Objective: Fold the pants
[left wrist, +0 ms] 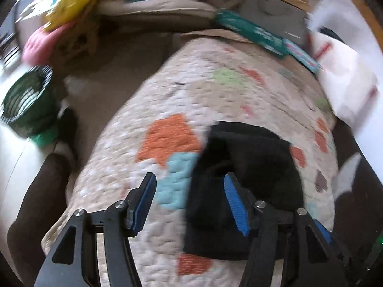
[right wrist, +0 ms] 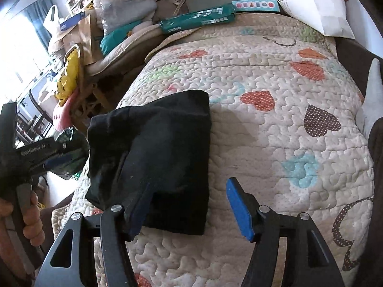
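Note:
The black pants (right wrist: pixel 165 143) lie folded into a thick rectangle on the heart-patterned quilt (right wrist: pixel 275 143). My right gripper (right wrist: pixel 190 203) is open just above the bundle's near right corner. Its left finger (right wrist: pixel 140 211) lies over the cloth and its right finger (right wrist: pixel 239 210) is over bare quilt. In the blurred left wrist view the pants (left wrist: pixel 249 167) sit to the right. My left gripper (left wrist: pixel 190 193) is open over the quilt (left wrist: pixel 215 91) at their left edge, with its right finger (left wrist: pixel 233 201) in front of the cloth. Neither gripper pinches the fabric.
A white pillow (right wrist: pixel 308 2) and a teal box (right wrist: pixel 198 19) lie at the bed's far end. Bags, folded linen and a yellow bag (right wrist: pixel 68 76) crowd the left side. A green basket (left wrist: pixel 26 102) stands beside the bed. A hand (right wrist: pixel 30 217) holds the left tool's handle.

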`<state>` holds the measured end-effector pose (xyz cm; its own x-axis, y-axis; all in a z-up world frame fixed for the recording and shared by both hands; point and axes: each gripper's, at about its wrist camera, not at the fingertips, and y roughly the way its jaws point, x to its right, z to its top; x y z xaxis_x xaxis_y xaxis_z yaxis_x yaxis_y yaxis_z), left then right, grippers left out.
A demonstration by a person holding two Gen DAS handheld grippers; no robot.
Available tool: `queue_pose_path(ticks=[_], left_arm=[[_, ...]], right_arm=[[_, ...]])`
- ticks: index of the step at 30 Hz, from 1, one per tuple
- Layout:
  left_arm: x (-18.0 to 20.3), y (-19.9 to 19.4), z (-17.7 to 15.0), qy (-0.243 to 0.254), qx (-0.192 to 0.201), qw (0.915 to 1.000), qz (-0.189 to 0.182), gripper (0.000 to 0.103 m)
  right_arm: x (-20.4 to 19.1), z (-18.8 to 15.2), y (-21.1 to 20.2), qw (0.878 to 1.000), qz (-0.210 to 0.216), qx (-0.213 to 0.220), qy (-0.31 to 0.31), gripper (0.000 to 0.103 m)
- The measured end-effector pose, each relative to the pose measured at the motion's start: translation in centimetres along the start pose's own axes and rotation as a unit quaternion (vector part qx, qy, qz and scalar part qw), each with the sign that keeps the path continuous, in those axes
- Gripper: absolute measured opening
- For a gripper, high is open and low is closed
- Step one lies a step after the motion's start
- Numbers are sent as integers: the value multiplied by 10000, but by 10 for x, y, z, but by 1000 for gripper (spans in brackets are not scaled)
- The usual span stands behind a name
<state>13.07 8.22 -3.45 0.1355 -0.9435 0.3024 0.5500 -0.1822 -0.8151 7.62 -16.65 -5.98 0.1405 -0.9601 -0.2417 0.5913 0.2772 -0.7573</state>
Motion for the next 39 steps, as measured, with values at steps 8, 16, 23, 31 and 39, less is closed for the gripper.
queue_pose_path(ticks=[8,16,23,31,39], left_arm=[[31,48,4,538,-799,9931,-666,19],[19,28,13,593,-582,9930,-839,10],[-10,35,27,84,-648,9940,-882,10],[-36,67,27,-355,-949,9926,-668,41],[-59,23,41,-567,-632,9938,-717,47]], right_arm=[[9,1,-2,9998,-56,68,169,68],[21,3,3,9988,18,-4,494,68],[18,3,-5,9990,34,165,425,68],[-4,6,-14,9983,365,452,81,68],[-9,0,10,9994,-158,-162,-253,71]])
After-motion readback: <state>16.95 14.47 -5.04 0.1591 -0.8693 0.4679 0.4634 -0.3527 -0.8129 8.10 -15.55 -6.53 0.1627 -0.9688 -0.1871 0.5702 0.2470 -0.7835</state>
